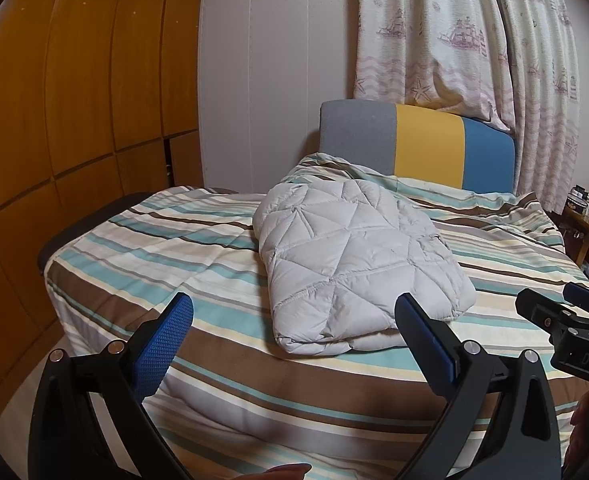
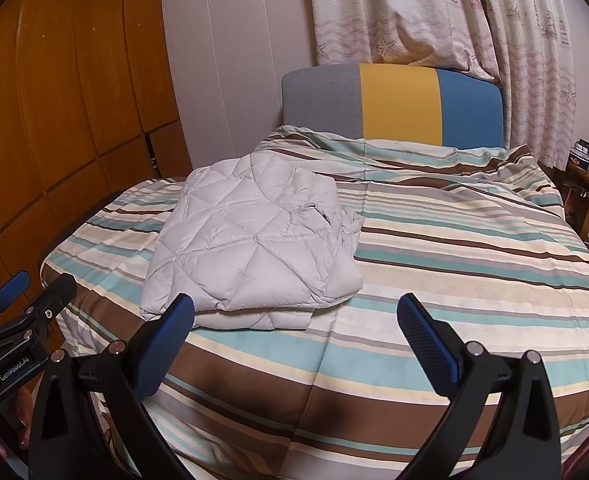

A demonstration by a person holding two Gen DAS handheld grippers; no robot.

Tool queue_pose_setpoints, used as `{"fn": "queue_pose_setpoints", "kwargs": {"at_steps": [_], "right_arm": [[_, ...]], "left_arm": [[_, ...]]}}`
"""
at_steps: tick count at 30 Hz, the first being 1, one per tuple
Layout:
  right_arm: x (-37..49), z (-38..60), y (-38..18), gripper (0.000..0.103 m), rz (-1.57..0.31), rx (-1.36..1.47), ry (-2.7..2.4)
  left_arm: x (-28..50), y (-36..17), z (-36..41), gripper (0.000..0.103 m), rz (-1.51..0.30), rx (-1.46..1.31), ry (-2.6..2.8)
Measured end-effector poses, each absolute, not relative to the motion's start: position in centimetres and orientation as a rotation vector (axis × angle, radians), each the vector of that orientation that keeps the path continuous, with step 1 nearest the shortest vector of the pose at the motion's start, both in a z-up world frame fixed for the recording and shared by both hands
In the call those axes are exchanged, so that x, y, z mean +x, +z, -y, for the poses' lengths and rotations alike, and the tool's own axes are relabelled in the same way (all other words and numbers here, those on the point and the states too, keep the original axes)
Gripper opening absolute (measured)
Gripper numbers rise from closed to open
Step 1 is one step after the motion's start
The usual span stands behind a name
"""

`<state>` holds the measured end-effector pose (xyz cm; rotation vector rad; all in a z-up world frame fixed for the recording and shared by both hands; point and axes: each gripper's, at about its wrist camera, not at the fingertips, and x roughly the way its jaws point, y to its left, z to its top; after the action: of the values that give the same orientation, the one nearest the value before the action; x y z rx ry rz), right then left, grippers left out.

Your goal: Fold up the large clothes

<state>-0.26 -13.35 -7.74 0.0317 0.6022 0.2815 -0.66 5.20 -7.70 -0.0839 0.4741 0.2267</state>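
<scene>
My left gripper sits nearest, fingers spread wide and holding nothing — my right gripper is just as wide and just as empty. Both hang over the near edge of the bed. The jacket lies folded on the striped cover, just beyond the blue pads, touching neither gripper.

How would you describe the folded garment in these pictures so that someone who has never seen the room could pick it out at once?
Start at the bed with the grey, yellow and blue headboard and its striped cover. On that cover, towards the near edge, lies the quilted jacket, folded into a thick bundle. It is the only plain pale grey thing there, puffy and stitched in diamonds, against brown, teal and cream stripes.
</scene>
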Motion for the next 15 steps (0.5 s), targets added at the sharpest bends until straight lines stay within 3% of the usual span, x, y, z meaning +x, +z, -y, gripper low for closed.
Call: {"fn": "queue_pose_setpoints", "kwargs": {"at_steps": [15], "right_arm": [[-0.29,13.28,-7.62,0.101,-0.609,0.033,0.288]], "left_arm": [[-0.6,-7.96,-5.23,0.1,-0.486,-0.087,0.223]]}}
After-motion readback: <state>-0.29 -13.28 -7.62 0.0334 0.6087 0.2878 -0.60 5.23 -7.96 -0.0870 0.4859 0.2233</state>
